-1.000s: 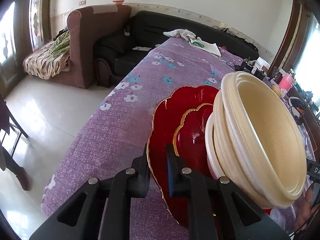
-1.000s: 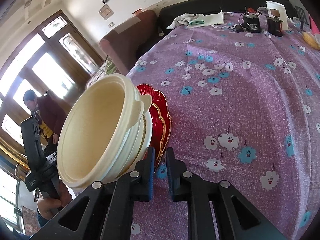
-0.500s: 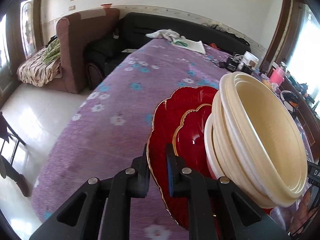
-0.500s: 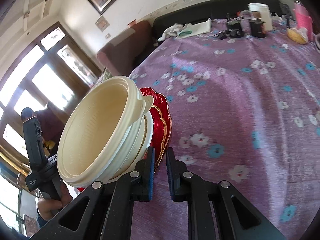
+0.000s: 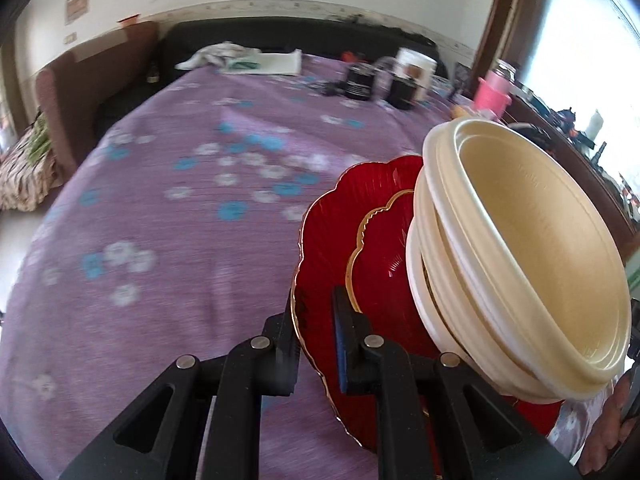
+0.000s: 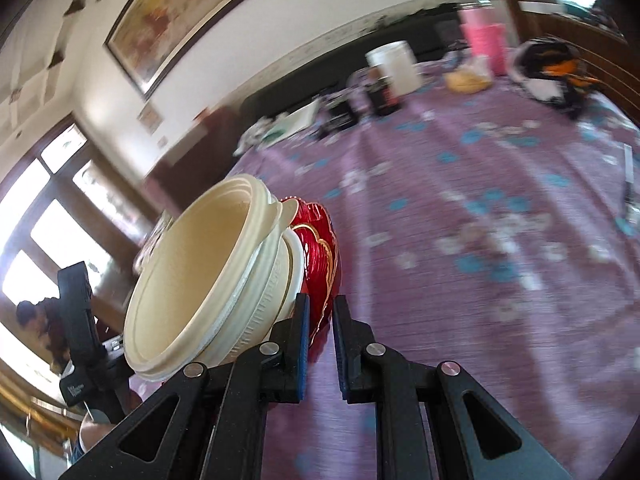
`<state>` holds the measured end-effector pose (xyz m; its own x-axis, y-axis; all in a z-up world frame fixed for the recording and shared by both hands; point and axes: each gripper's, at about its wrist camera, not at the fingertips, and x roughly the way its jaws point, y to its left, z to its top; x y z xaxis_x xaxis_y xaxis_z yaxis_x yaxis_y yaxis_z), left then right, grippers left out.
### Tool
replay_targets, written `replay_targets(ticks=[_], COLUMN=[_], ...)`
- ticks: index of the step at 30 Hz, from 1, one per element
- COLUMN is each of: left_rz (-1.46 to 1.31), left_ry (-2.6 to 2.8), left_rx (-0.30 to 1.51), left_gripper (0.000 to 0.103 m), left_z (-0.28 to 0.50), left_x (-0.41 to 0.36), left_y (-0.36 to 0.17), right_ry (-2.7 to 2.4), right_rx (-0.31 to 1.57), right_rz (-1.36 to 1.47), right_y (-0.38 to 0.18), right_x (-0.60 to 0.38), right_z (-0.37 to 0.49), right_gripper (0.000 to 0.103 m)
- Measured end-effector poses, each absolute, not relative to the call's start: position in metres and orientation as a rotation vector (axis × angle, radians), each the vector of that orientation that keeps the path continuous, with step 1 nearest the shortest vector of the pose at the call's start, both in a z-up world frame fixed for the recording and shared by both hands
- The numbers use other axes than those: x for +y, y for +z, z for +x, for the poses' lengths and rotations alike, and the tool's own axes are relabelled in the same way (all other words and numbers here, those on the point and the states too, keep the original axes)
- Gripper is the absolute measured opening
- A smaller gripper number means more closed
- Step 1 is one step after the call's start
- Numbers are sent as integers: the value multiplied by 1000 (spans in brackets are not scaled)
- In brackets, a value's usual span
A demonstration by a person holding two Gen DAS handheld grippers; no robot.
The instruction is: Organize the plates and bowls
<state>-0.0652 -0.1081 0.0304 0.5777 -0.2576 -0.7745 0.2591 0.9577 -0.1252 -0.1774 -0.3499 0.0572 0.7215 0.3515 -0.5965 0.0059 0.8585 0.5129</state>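
A stack hangs in the air between both grippers: a large red scalloped plate (image 5: pixel 332 232) with a gold rim, a smaller red plate (image 5: pixel 384 256) on it, and several nested cream bowls (image 5: pixel 520 248) on top. My left gripper (image 5: pixel 314 300) is shut on the large plate's near rim. In the right wrist view the same red plates (image 6: pixel 320 248) and cream bowls (image 6: pixel 208 272) tilt to the left, and my right gripper (image 6: pixel 320 308) is shut on the plates' opposite rim. The stack is held above the purple flowered tablecloth (image 5: pixel 160 216).
At the table's far end stand a white container (image 6: pixel 394 66), dark jars (image 5: pixel 360 84), a pink cup (image 6: pixel 486 46), white cloth and papers (image 5: pixel 248 60). A helmet-like black, white and orange object (image 6: pixel 554 68) lies far right. A brown armchair (image 5: pixel 60 100) and black sofa stand beyond.
Both grippers have carried the stack across the table towards its far end. The jars, white container and pink cup are now nearer, and the views have swung right.
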Motion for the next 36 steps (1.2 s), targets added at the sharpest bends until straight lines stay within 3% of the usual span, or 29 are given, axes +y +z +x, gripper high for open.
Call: replay_targets(ticks=[8, 20, 30, 36], left_rz=[78, 67, -3, -6], left_ry=[-288, -280, -282, -278], left_rx=[870, 861, 885, 886], left_gripper=[14, 15, 27, 29], left_z=[-58, -56, -53, -52], left_x=[-157, -157, -146, -145], left_y=[16, 18, 15, 15], right_ry=[70, 52, 58, 60], right_rx=[729, 688, 696, 705], right_rz=[543, 519, 525, 524], right_y=[42, 30, 28, 27], right_x=[-390, -388, -389, -389], right_z=[-187, -190, -185, -183], right_gripper=[13, 15, 15, 16])
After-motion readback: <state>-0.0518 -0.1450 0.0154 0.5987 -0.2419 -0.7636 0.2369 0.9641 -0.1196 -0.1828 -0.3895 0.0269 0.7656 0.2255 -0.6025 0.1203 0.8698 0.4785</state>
